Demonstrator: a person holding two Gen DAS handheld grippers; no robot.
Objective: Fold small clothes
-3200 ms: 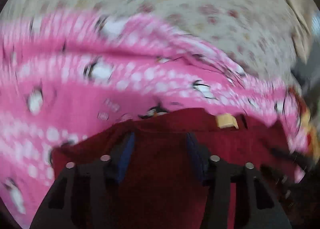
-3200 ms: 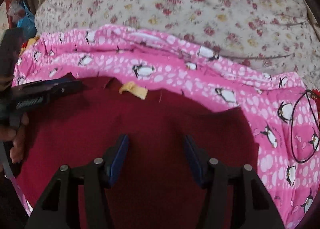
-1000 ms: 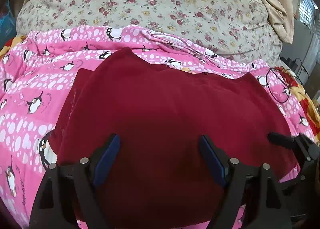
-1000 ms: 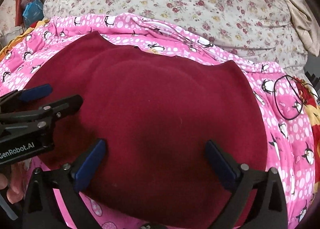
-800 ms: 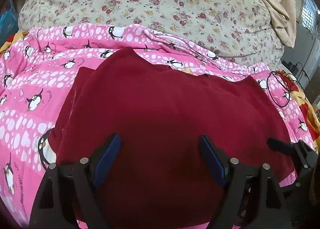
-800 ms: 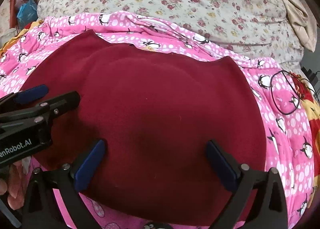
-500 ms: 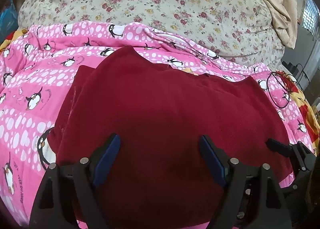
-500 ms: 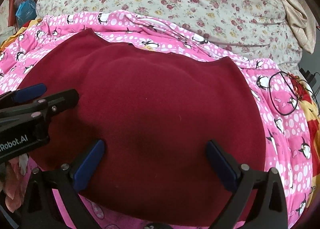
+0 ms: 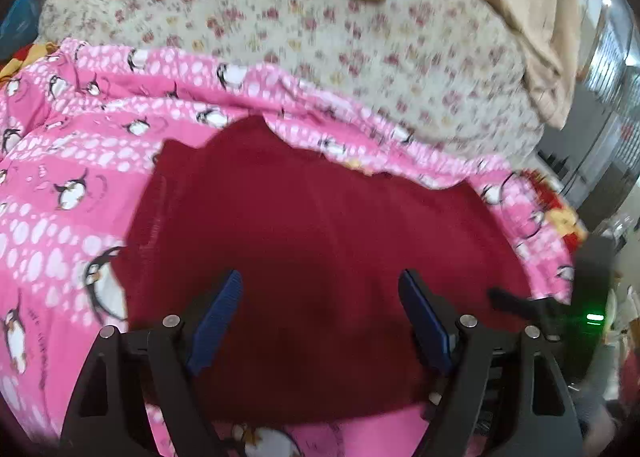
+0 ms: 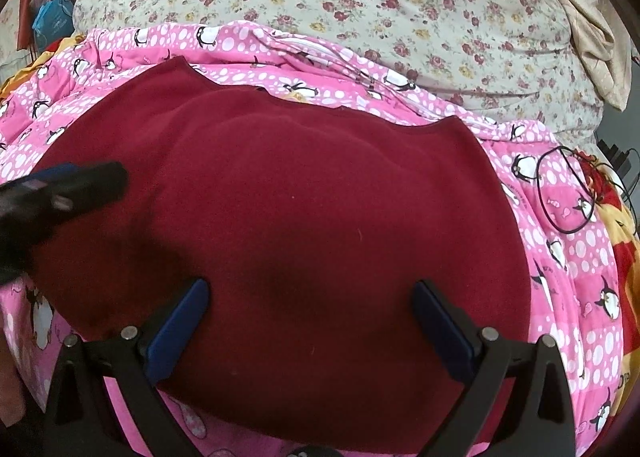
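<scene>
Left hand-held gripper (image 9: 320, 313) spread above maroon garment (image 10: 304, 225), long axis left-right

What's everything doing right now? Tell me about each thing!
Red garment: folded, lying flat on the blanket.
Penguin blanket: spread out, rumpled at the far edge.
Left gripper: open, empty, above the garment.
Right gripper: open, empty, above the garment.
Black cable: looped on the blanket.
</scene>
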